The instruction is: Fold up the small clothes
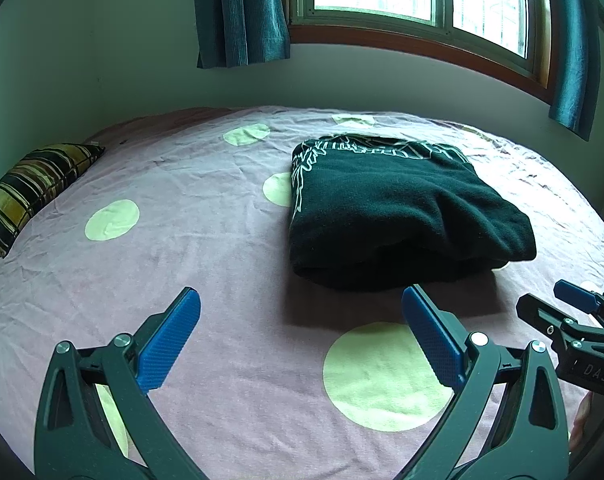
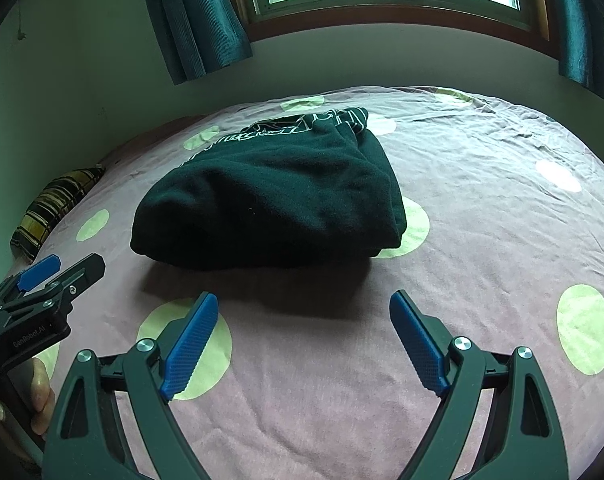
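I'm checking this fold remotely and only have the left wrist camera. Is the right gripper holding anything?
Observer: No. The right gripper is open, with nothing between its blue pads, short of the folded dark garment.
Operator: How does the garment's right edge look?
Observer: Stacked layers show there, lying over a green dot on the bedsheet.
Operator: And my left gripper, seen from outside?
Observer: The left gripper sits left of the garment, and a hand wraps its handle.

bed (image 1: 222, 208) w/ folded garment (image 1: 402, 208), plaid pillow (image 1: 34, 188) (far corner)
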